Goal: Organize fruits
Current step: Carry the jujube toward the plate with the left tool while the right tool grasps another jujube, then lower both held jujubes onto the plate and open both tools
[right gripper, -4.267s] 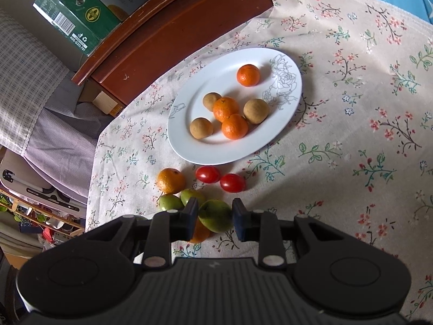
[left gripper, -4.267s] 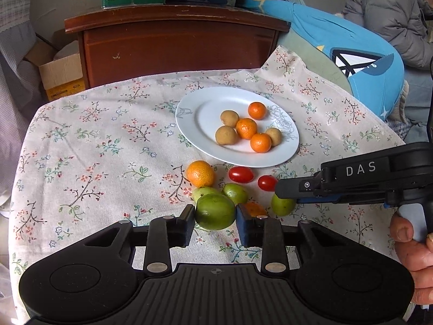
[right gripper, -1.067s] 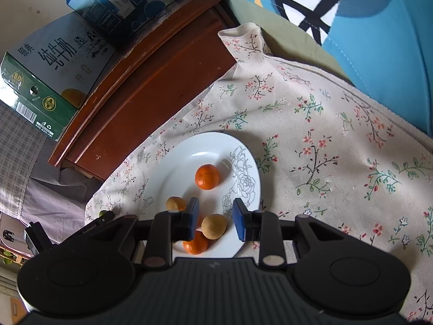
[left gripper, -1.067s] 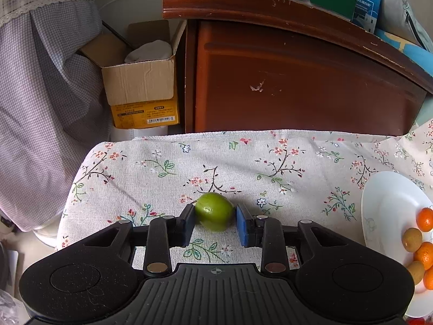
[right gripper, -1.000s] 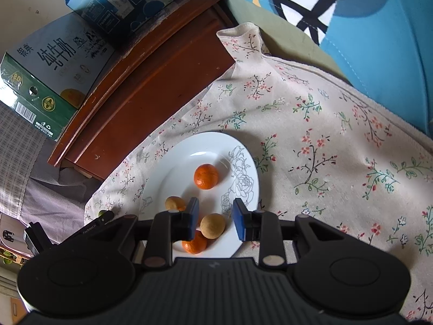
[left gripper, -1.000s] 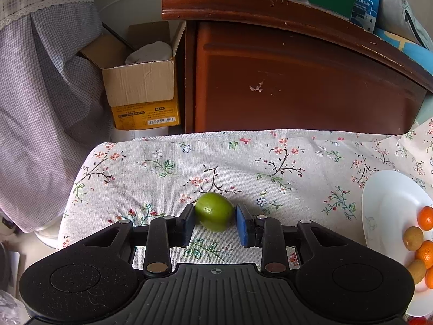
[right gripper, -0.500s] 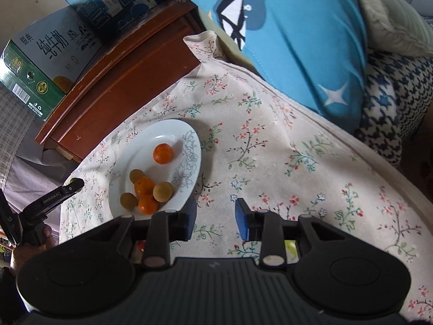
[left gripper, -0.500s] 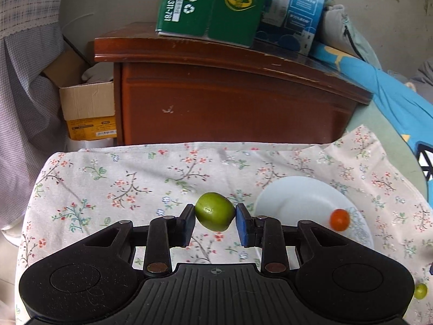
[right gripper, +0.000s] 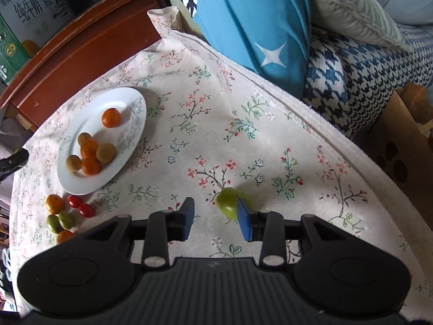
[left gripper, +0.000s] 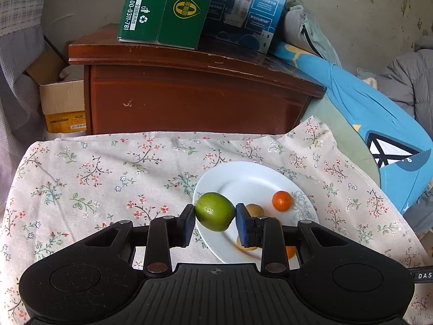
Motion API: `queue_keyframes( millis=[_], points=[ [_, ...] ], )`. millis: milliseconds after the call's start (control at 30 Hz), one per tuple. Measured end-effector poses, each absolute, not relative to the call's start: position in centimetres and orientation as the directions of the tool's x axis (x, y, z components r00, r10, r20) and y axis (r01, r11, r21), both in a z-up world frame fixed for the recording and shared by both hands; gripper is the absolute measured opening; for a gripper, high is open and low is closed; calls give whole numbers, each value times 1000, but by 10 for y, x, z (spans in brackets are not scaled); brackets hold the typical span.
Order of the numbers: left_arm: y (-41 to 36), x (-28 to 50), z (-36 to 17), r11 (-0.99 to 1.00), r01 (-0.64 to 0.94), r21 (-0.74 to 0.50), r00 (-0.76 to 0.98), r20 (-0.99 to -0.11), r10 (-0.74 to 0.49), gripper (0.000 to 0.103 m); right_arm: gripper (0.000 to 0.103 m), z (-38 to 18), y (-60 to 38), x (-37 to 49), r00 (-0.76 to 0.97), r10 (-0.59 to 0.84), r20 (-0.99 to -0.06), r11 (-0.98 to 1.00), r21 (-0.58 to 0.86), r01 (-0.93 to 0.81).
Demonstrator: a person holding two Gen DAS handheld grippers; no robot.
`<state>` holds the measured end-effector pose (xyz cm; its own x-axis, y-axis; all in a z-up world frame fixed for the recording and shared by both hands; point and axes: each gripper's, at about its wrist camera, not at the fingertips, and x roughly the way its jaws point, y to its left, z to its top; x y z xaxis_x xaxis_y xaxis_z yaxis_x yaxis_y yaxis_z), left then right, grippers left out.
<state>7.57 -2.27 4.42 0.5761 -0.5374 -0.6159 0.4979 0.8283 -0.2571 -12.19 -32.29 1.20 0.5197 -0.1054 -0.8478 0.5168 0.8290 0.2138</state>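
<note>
- The left gripper [left gripper: 215, 223] has its jaws clenched on a green fruit [left gripper: 214, 211], held above the near left rim of the white plate [left gripper: 251, 181].
- The plate sits on the floral-clothed bench [right gripper: 216, 124] and carries small oranges and brown round fruits.
- The right gripper [right gripper: 215, 222] has its jaws released, gap bare; a second green fruit [right gripper: 230, 203] lies on the cloth just beside its right fingertip.
- Loose tomatoes [right gripper: 81, 205], oranges and green fruits cluster beside the plate's near edge.
</note>
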Motion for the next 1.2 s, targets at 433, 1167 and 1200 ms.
queue_keyframes(
  millis=[433,1167,1200],
  points=[
    [-28,72,45,819,516,-250,568,-616,-546,30,30,-8,-321,-108,472,-139,-870,857,133,497],
    [-53,92,31,826,519,-220,547,-657,-519,30,29,24,-264,-12,707,36,-706,891,343,297],
    [-55,94,30,826,518,-221,544,-660,-518,30,29,21,-263,-7,703,37,-710,890,343,299]
  ],
)
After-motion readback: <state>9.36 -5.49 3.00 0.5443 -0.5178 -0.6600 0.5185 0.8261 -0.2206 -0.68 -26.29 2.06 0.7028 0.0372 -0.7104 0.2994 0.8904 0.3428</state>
